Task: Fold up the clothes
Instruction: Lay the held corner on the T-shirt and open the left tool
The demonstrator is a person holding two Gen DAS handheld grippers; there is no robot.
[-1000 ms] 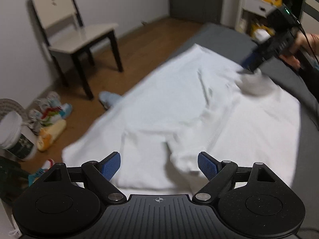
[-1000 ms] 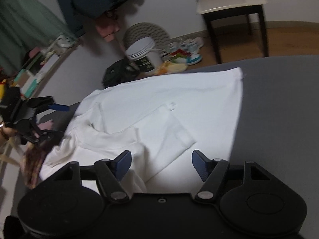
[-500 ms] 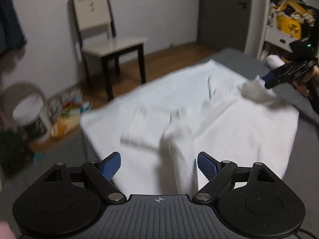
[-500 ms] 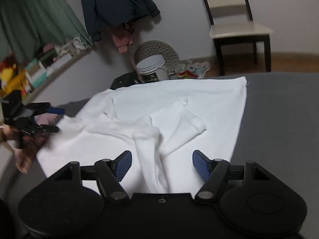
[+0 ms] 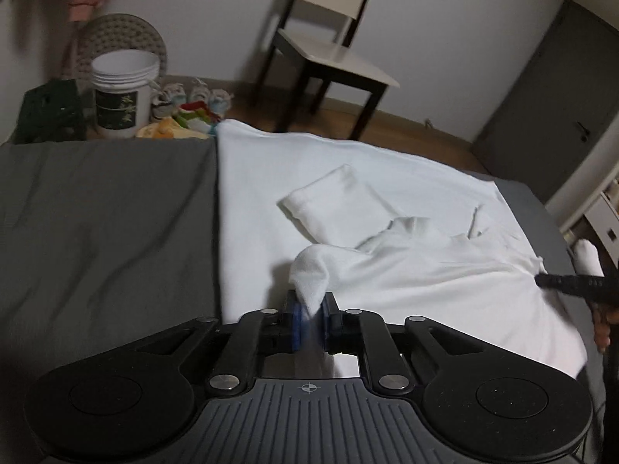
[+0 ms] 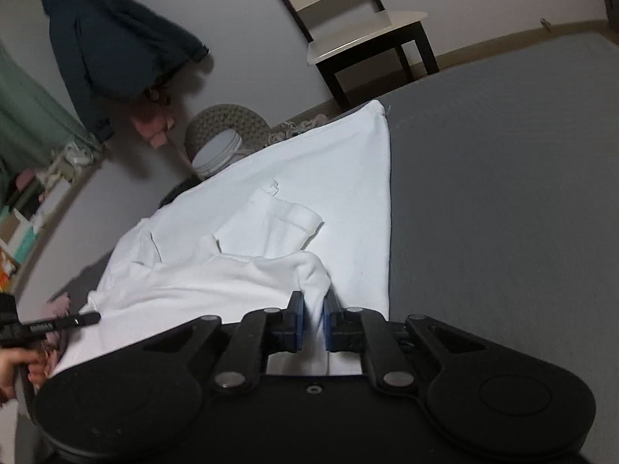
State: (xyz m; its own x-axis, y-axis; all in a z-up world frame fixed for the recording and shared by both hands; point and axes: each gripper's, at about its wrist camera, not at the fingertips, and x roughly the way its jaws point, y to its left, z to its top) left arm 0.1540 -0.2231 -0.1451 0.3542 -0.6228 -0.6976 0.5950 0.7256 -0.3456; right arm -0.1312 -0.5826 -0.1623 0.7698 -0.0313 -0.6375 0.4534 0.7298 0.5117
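Note:
A white shirt (image 5: 387, 178) lies spread on the grey bed (image 5: 104, 208), with one sleeve (image 5: 332, 197) folded over its body. My left gripper (image 5: 311, 317) is shut on a raised pinch of the shirt's near edge. In the right wrist view the same shirt (image 6: 329, 170) stretches away, its sleeve (image 6: 286, 224) lying on top. My right gripper (image 6: 313, 319) is shut on a bunched fold of white fabric. Each view shows the other gripper low at the shirt's far side: the right gripper (image 5: 568, 282), and the left gripper (image 6: 58, 323) held by a hand (image 6: 15, 367).
A dark-legged chair (image 5: 332, 58) stands on the wooden floor beyond the bed. A white bucket (image 5: 123, 96), a woven basket and shoes (image 5: 193, 104) sit by the wall. A dark jacket (image 6: 116, 46) hangs on the wall, and a grey door (image 5: 541, 89) is at right.
Both grippers were open above the shirt in the earlier frames. Now each has dropped to the fabric and shut on a fold of it, and both cameras have swung round.

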